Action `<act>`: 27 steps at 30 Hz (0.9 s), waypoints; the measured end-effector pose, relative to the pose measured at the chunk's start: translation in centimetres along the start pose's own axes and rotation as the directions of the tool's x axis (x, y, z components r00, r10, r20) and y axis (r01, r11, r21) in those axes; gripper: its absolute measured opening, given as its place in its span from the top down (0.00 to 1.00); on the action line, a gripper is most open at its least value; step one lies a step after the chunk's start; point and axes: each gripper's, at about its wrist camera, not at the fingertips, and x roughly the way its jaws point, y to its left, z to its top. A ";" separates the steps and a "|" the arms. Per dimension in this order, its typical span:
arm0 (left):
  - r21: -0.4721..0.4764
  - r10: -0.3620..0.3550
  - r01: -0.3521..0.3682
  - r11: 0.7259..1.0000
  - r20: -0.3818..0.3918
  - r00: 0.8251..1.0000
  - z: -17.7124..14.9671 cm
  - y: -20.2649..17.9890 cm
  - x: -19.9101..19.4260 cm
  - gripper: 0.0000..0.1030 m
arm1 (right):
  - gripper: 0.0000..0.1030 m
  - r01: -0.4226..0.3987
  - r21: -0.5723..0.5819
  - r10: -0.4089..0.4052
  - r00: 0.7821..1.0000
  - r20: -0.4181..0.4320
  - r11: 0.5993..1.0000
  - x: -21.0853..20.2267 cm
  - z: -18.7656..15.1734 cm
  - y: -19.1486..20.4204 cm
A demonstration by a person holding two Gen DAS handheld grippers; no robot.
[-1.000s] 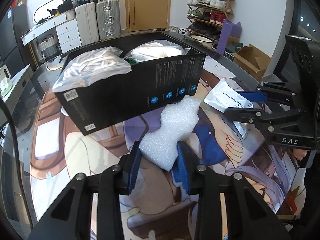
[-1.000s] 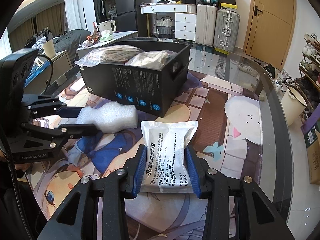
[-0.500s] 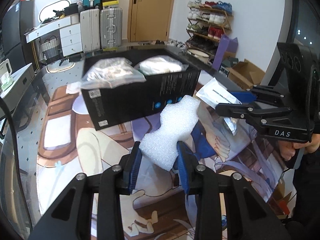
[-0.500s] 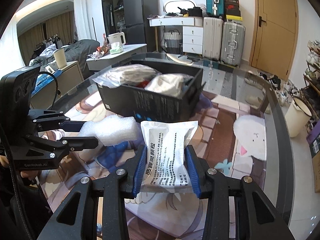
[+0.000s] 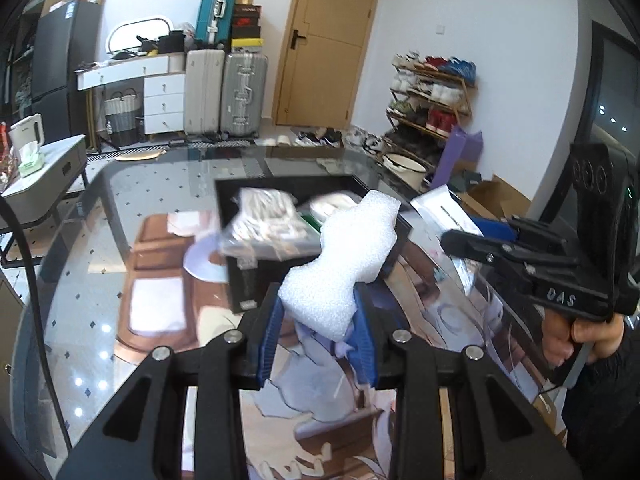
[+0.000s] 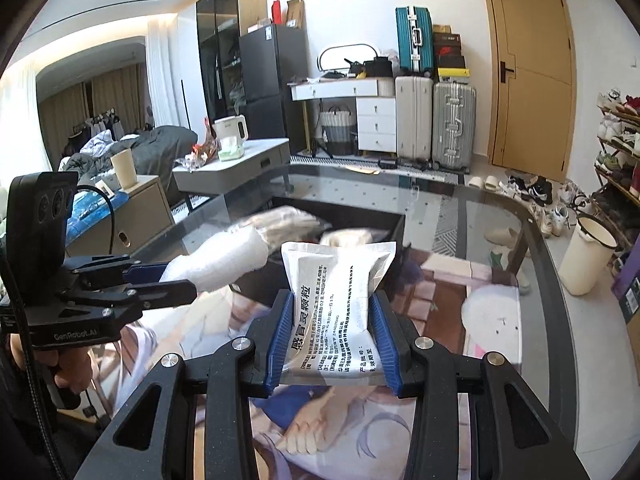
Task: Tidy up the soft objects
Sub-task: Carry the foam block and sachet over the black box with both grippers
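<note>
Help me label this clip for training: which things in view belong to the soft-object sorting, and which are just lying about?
Part of the job:
- white foam piece, held by the left gripper
- white printed sachet, held by the right gripper
- black box with bagged soft items

Lying about:
- suitcases
- shoe rack
- kettle
- white bucket

We see a glass-topped table [image 5: 100,208] with a dark rounded rim. Under or on the glass lies a printed anime mat [image 6: 344,436] showing cartoon figures, brown panels and a white blob-like creature. A black box [image 5: 256,276] stands directly on the table near its middle, open at the top, with clear bags [image 5: 264,220] of pale soft items filling it and one bag overhanging its near wall.
</note>
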 end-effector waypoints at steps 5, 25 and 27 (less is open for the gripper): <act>-0.027 0.038 -0.037 0.999 0.048 0.998 1.7 1.0 -0.2 0.68 | 0.62 0.007 -0.001 -0.007 1.000 0.006 1.000 0.5 1.2 0.9; -0.076 0.131 -0.125 0.989 0.078 0.988 4.6 3.5 3.8 0.68 | 0.62 0.076 0.084 -0.078 0.997 0.026 0.994 5.4 5.3 0.3; -0.082 0.133 -0.127 0.989 0.072 0.989 4.6 3.7 4.5 0.68 | 0.62 0.073 0.096 -0.076 0.997 0.031 0.993 6.0 5.5 0.2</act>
